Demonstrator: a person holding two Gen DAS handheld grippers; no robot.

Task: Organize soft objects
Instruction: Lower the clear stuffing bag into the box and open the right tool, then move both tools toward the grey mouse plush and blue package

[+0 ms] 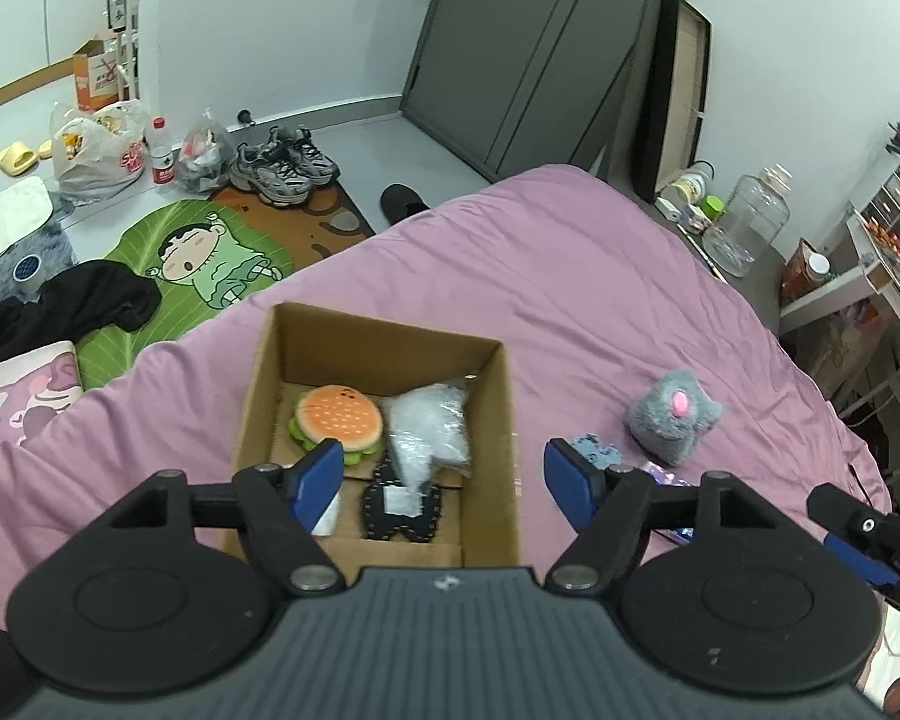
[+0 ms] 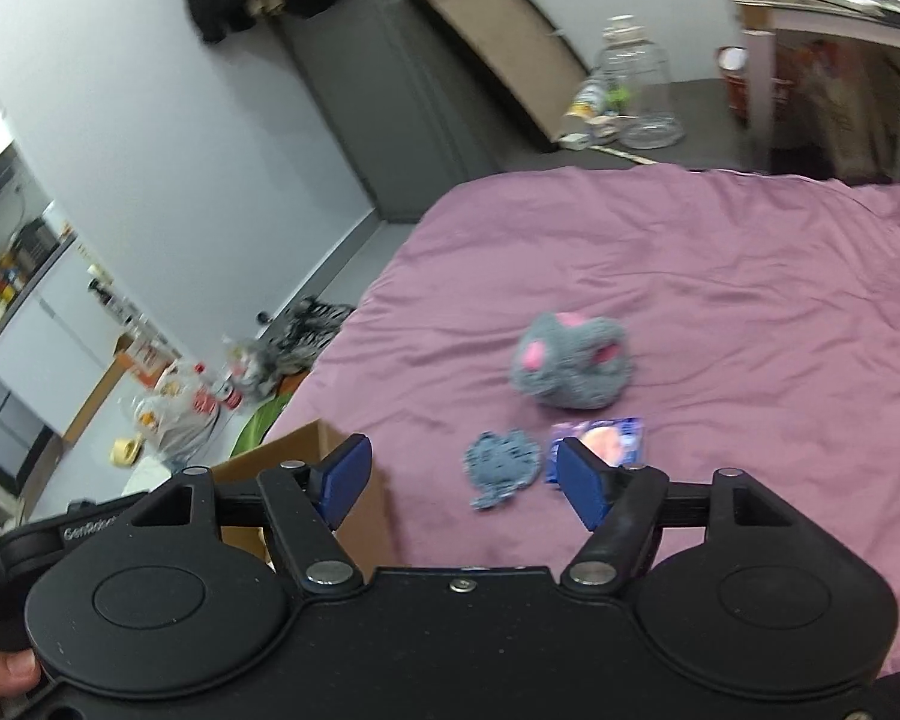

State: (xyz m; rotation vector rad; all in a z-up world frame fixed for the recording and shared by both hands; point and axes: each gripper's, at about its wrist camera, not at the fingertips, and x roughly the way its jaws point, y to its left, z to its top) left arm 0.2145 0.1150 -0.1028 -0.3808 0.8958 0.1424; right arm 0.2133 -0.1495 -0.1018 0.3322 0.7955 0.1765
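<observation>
On a purple bed (image 2: 720, 276), an open cardboard box (image 1: 498, 420) sits below the empty, spread left tongs (image 1: 444, 480), while the empty, spread right tongs (image 2: 462, 480) are nearer the grey plush toy (image 2: 570, 363) lying ahead, slightly right.
</observation>
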